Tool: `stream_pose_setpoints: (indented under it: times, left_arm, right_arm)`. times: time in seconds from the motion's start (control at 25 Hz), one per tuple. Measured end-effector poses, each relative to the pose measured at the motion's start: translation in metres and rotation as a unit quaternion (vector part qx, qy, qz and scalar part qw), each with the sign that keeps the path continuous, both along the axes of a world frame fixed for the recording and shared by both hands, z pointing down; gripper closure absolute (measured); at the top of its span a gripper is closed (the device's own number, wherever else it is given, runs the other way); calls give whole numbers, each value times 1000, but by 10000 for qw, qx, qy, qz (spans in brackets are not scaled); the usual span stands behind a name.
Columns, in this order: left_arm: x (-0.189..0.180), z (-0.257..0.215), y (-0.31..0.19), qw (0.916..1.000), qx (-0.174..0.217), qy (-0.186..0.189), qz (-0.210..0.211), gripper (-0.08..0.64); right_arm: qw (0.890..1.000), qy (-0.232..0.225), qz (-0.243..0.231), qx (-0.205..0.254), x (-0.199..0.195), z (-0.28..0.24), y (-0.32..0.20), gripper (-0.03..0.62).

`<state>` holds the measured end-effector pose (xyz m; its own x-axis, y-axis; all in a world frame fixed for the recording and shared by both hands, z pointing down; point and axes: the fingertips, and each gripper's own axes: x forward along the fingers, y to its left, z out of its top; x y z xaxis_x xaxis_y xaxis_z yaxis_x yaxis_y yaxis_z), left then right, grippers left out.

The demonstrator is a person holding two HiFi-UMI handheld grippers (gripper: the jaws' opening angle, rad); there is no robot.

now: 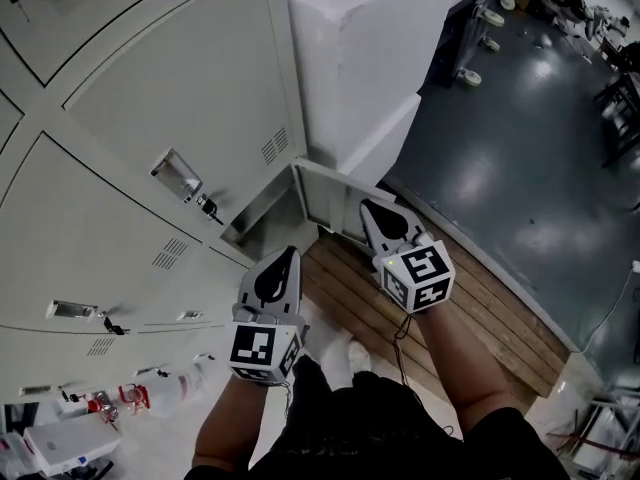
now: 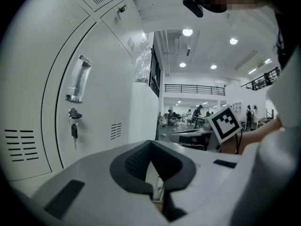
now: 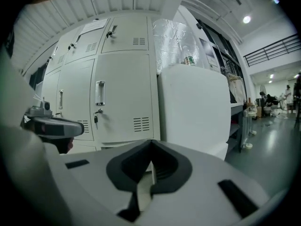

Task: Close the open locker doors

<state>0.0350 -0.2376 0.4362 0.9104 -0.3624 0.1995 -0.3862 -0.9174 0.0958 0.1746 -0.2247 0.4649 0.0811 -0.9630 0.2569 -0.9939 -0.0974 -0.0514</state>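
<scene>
A bank of white lockers (image 1: 130,158) fills the left of the head view, and its upper doors sit flush with keys in their locks. At the bottom right one low door (image 1: 335,193) stands swung out from its dark compartment (image 1: 262,230). My right gripper (image 1: 373,209) is shut and empty, its tip close to that open door; whether it touches is unclear. My left gripper (image 1: 283,259) is also shut and empty, just in front of the compartment. In the left gripper view the shut gripper (image 2: 151,147) points past a closed door with a handle (image 2: 78,79). The right gripper (image 3: 151,147) faces closed lockers (image 3: 123,98).
A large white block (image 1: 370,58) stands right beside the lockers, also visible in the right gripper view as a white block (image 3: 195,108). A wooden pallet (image 1: 490,313) lies under my feet, with dark floor (image 1: 520,168) beyond. A plastic bottle (image 1: 150,393) and a box lie at lower left.
</scene>
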Motion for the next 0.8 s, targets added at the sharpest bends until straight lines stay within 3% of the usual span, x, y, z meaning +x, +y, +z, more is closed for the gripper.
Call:
stream_pose_setpoints:
  times: [0.28, 0.8]
  left_arm:
    - [25, 29, 9, 9991, 246, -170, 317, 555]
    - [72, 94, 17, 9973, 96, -203, 694, 555]
  right_arm:
    - [9992, 14, 382, -132, 23, 35, 27, 592]
    - [9944, -162, 985, -337, 74, 97, 55, 592]
